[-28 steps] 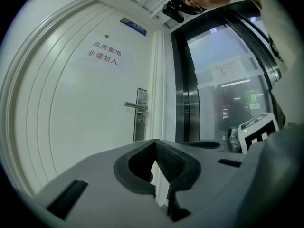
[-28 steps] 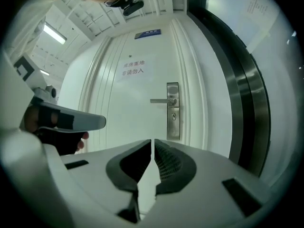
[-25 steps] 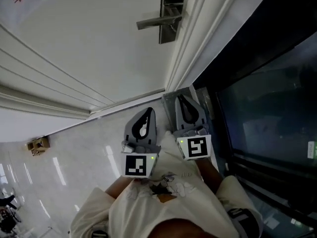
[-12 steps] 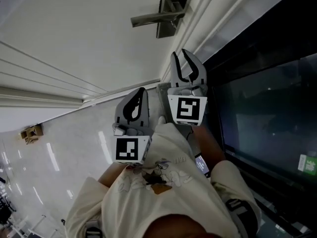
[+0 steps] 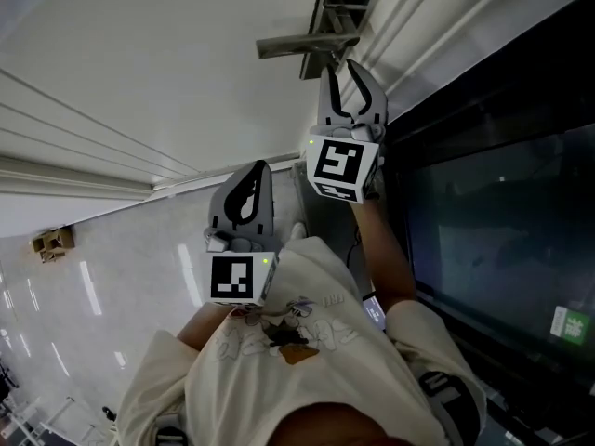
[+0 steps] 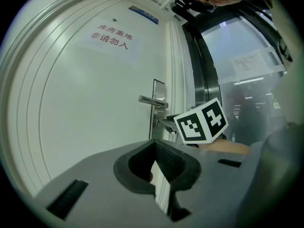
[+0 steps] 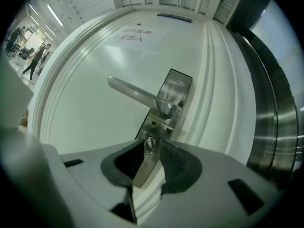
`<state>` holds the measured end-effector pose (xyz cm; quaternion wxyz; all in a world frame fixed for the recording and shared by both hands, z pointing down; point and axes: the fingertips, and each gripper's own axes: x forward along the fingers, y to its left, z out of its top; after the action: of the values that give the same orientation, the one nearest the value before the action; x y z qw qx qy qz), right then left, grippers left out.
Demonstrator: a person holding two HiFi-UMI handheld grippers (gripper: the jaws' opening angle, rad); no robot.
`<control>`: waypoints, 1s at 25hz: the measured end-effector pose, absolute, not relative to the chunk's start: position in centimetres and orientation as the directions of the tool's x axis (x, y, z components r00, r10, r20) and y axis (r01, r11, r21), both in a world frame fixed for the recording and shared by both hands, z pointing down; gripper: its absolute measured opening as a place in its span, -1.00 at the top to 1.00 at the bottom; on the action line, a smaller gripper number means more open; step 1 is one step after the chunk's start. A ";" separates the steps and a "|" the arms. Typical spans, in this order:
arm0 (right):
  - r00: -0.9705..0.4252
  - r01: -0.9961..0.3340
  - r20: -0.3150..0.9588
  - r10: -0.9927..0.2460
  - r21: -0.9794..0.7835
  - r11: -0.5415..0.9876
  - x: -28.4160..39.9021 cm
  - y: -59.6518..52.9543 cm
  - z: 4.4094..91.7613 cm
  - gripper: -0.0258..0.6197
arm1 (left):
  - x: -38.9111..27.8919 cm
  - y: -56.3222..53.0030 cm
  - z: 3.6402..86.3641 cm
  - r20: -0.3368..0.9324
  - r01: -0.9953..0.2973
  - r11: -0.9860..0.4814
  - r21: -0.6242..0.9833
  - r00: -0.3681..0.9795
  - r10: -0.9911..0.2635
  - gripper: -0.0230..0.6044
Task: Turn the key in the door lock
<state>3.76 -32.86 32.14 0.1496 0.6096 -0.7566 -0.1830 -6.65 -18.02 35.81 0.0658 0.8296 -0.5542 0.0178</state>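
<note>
Since a second ago: left gripper (image 5: 247, 196) drifted a little over the floor, right one travelled up from beside it to the door hardware.

Left gripper: jaws pressed together, nothing in them, parked low and well short of the door (image 5: 139, 54).

Right gripper (image 5: 350, 89): at the lock plate (image 7: 167, 109), just below the lever handle (image 7: 137, 97). Jaws are opening; they're spread, with the key (image 7: 150, 143) lined up between the tips, pads not on it.

Key sits in the cylinder under the lever.

Status, my read: approach done. Left to do: close on the key, turn it.
</note>
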 end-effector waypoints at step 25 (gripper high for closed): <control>-0.304 -0.953 -0.026 -0.952 0.009 0.304 4.2 -34.6 32.2 0.87 | -6.6 -19.4 36.6 0.125 -0.935 -0.339 0.102 0.350 -0.928 0.91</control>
<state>4.17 -34.63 32.20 -0.0077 0.5899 -0.8073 -0.0114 -6.56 -19.38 36.64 0.0778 0.8179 -0.5696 0.0223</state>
